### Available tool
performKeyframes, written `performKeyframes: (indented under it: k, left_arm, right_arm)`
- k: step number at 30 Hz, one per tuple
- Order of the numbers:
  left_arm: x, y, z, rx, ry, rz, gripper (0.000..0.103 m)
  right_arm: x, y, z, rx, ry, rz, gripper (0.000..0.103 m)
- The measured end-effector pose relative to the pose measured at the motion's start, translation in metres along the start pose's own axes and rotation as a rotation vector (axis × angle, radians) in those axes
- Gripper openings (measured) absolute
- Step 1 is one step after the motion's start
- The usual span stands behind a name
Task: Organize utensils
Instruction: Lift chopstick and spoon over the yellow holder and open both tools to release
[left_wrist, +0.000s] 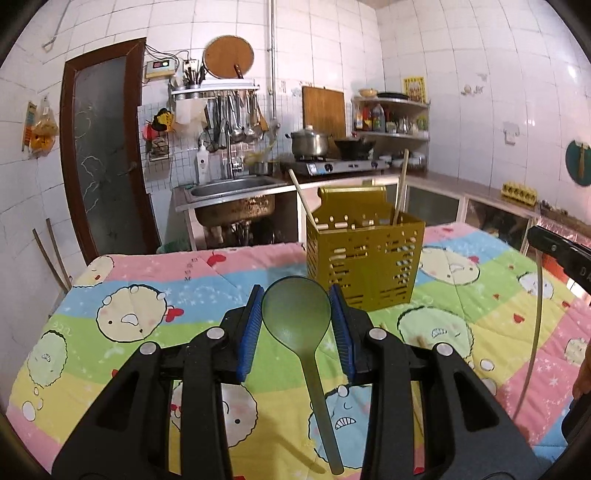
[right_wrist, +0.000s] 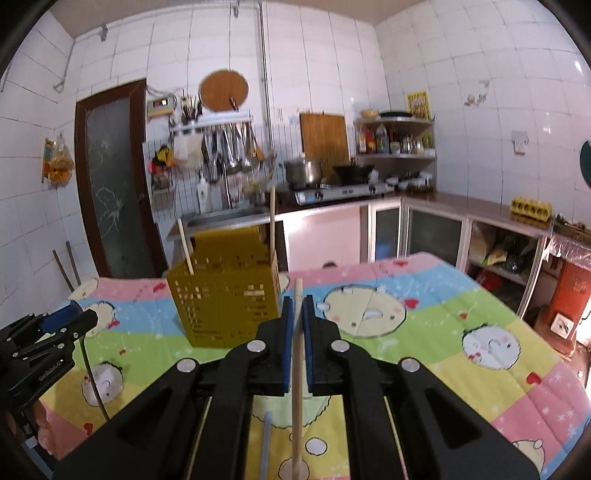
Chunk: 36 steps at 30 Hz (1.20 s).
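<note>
My left gripper (left_wrist: 296, 295) is shut on the bowl of a green translucent plastic ladle (left_wrist: 297, 317); its handle hangs down toward the quilt. A yellow perforated utensil holder (left_wrist: 364, 258) stands just beyond it, with two wooden chopsticks (left_wrist: 400, 184) standing in it. My right gripper (right_wrist: 297, 306) is shut on a single wooden chopstick (right_wrist: 297, 354), held to the right of the holder (right_wrist: 225, 299). The left gripper (right_wrist: 55, 325) shows at the left edge of the right wrist view.
A cartoon-print quilt (left_wrist: 122, 321) covers the table. A grey handle (right_wrist: 265, 443) lies on the quilt under the right gripper. Behind stand a steel sink (left_wrist: 229, 188), a gas stove with a pot (left_wrist: 308, 142), a corner shelf and a brown door.
</note>
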<state>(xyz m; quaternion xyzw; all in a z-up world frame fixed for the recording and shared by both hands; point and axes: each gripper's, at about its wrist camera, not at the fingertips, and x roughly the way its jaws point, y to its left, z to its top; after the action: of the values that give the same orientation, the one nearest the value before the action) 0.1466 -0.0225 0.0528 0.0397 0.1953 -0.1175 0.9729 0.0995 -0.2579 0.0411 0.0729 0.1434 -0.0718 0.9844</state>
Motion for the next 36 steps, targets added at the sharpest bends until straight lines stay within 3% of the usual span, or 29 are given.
performKeyframes:
  k: [8,14,18,23,29,36]
  left_arm:
    - [-0.010,0.009,0.036,-0.036,-0.083,-0.014,0.035]
    - [-0.005,0.007,0.103,-0.037,-0.178,-0.009,0.035]
    - [0.012,0.001,0.151,-0.043,-0.242,-0.005,0.035]
    - [0.056,-0.013,0.186,-0.026,-0.282,0.009,0.035]
    - [0.117,-0.024,0.189,-0.020,-0.261,-0.001,0.035]
    - [0.173,-0.022,0.146,-0.026,-0.164,-0.034,0.035]
  right_arm:
    - [-0.006,0.002,0.043,0.005,-0.104,0.019,0.006]
    - [0.012,0.016,0.100,-0.018,-0.177,0.047,0.006]
    - [0.031,0.029,0.138,-0.028,-0.227,0.067,0.006]
    - [0.070,0.039,0.171,-0.017,-0.258,0.079,0.006]
    - [0.118,0.049,0.180,-0.023,-0.283,0.068,0.006]
    - [0.171,0.045,0.137,-0.010,-0.192,0.081,0.006]
